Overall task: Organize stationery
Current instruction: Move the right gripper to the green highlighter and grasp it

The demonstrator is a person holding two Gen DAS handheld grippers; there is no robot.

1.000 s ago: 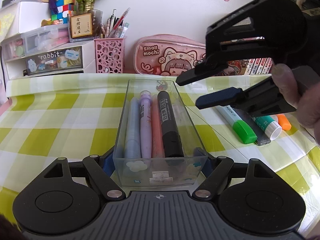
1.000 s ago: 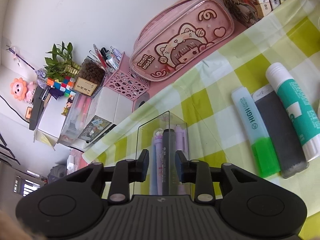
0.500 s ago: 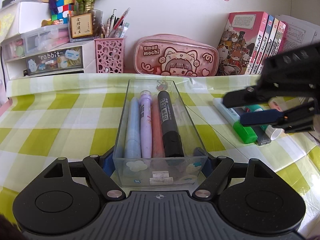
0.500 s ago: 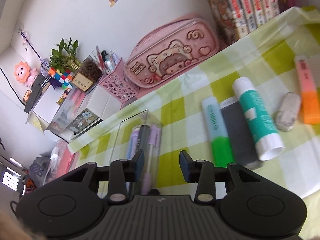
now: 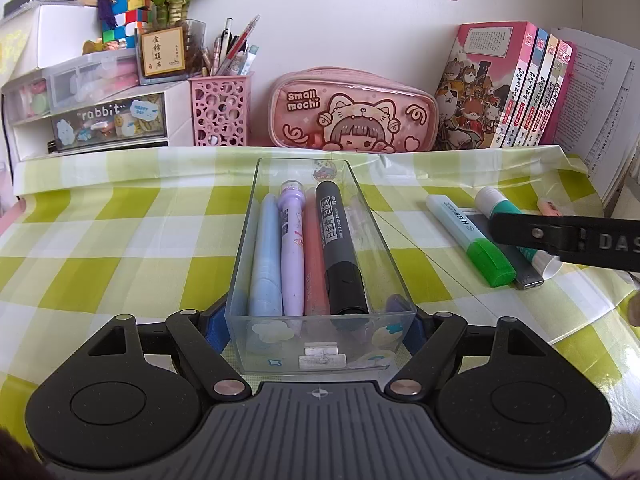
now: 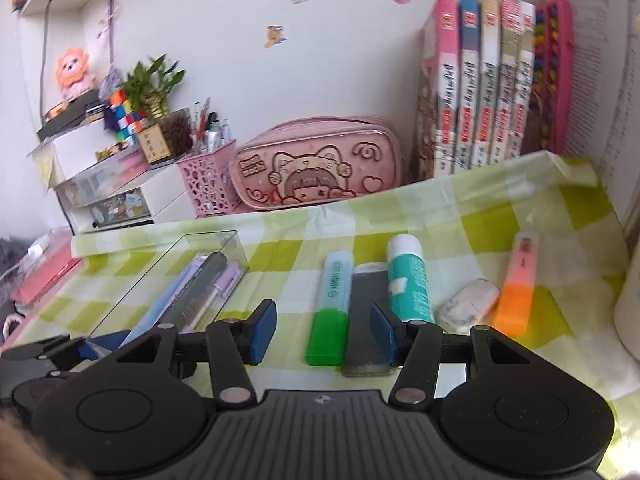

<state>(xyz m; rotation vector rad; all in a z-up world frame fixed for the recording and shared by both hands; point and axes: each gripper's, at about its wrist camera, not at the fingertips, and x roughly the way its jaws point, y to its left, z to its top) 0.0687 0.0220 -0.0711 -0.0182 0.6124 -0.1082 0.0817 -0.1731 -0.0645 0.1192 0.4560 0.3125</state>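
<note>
My left gripper (image 5: 320, 326) is shut on the near end of a clear plastic tray (image 5: 362, 204) that holds a blue pen, a purple pen, a pink pen and a black marker (image 5: 338, 248). My right gripper (image 6: 323, 332) is open and empty, low over the green highlighter (image 6: 330, 308) and the grey block (image 6: 366, 316), which lie between its fingers. Beside them lie a teal glue stick (image 6: 408, 278), a white eraser (image 6: 468, 304) and an orange highlighter (image 6: 518, 290). In the left wrist view one right finger (image 5: 568, 236) crosses over the glue stick.
A pink pencil case (image 5: 352, 112), a pink pen cup (image 5: 222, 114), white drawers (image 5: 108, 120) and upright books (image 5: 516, 88) line the back wall. The table has a green checked cloth (image 5: 120, 240). A white roll (image 6: 630, 304) stands at the right edge.
My right gripper has swung away from above the tray to the right, come down over the green highlighter and grey block, and opened wider. My left gripper and the tray have not moved.
</note>
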